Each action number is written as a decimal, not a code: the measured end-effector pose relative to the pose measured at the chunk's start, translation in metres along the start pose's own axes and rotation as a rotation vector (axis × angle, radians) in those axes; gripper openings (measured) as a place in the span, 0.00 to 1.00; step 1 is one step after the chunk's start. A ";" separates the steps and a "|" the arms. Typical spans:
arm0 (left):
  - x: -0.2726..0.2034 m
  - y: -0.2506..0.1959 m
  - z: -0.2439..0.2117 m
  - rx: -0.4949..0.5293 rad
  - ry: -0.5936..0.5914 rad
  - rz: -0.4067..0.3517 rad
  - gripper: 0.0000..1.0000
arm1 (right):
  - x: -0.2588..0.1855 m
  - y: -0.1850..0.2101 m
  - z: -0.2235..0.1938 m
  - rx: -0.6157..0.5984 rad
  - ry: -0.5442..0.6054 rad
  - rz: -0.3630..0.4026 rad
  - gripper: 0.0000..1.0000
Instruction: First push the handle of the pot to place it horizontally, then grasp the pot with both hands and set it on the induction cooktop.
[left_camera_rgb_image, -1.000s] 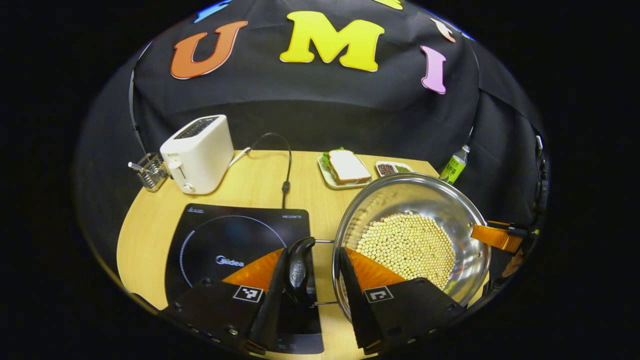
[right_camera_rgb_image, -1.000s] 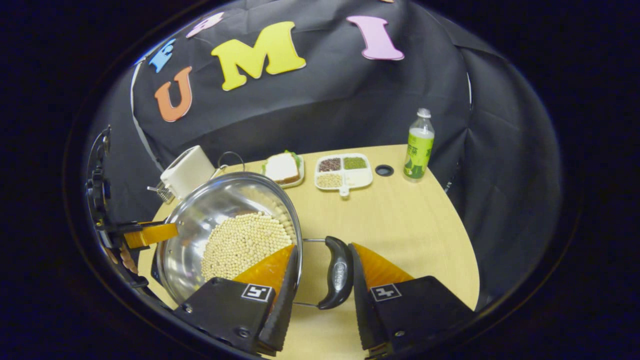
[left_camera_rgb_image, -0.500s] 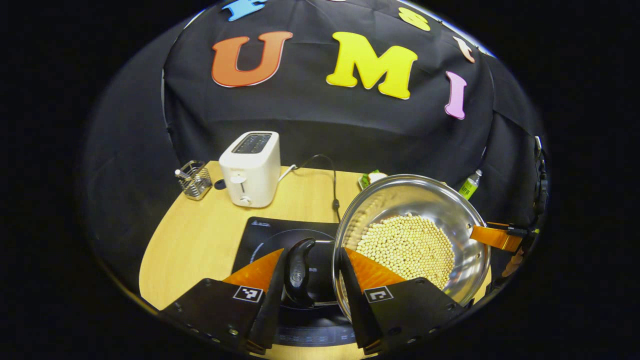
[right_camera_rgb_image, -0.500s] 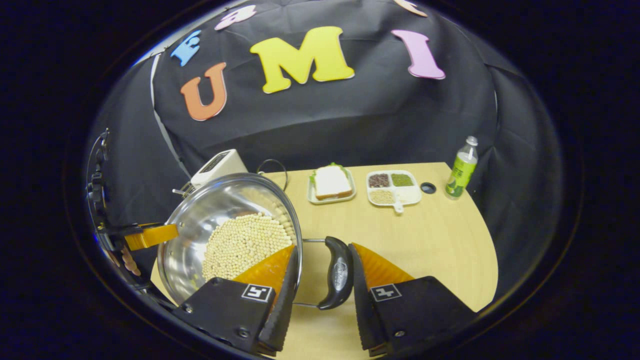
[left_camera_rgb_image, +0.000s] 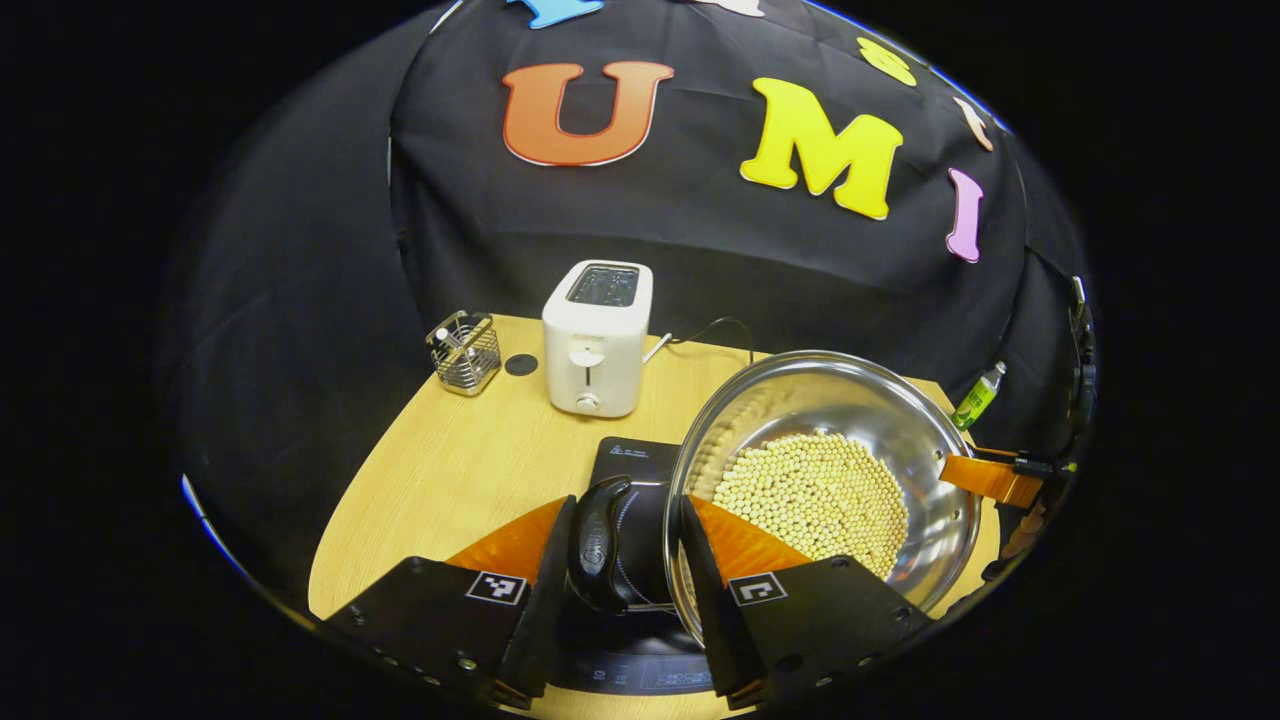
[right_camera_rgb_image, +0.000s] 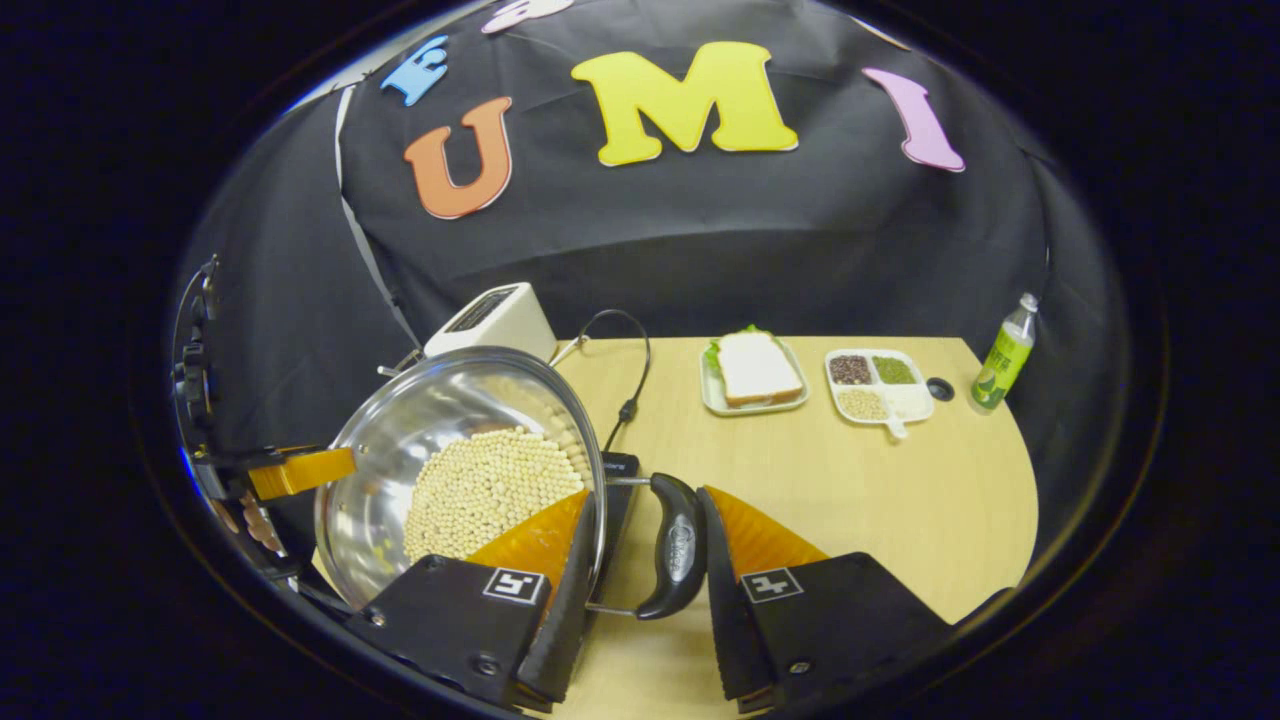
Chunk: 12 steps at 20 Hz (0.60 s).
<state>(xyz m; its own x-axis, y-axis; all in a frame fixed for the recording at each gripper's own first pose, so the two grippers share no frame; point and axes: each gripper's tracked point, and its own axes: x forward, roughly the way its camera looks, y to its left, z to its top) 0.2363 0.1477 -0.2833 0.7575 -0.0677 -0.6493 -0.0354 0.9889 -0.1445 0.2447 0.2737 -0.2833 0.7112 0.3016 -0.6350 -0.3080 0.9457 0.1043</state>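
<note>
Pot over the cooktop, both tools on the handles
Shiny steel pot (left_camera_rgb_image: 830, 420) w/ pale round beans sits above glossy black induction cooktop (left_camera_rgb_image: 630, 460); left tool (left_camera_rgb_image: 620, 545) & right tool (right_camera_rgb_image: 645, 555) each clamped on a curved black handle (left_camera_rgb_image: 595, 540), wood desk (right_camera_rgb_image: 880, 480) below.

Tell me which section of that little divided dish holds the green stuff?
On the divided dish, the back section on the bottle's side holds the green grains. Dark grains sit beside it, pale ones in front of those.

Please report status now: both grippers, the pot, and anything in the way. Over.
Left gripper and right gripper each straddle a pot handle. Pot of beans held above cooktop. Toaster stands behind.
</note>
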 end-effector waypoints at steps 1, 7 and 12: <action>0.005 0.007 -0.003 0.000 -0.001 0.003 0.58 | 0.009 0.003 -0.002 -0.002 0.002 0.003 0.56; 0.035 0.026 -0.029 -0.014 0.054 0.009 0.58 | 0.050 0.014 -0.026 -0.023 0.042 -0.003 0.58; 0.044 0.031 -0.035 -0.018 0.043 0.000 0.58 | 0.060 0.014 -0.032 -0.021 0.034 -0.005 0.57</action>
<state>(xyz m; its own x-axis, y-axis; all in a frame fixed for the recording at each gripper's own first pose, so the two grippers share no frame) 0.2458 0.1711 -0.3431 0.7285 -0.0733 -0.6811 -0.0478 0.9864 -0.1574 0.2630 0.3010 -0.3448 0.6911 0.2918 -0.6612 -0.3177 0.9444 0.0847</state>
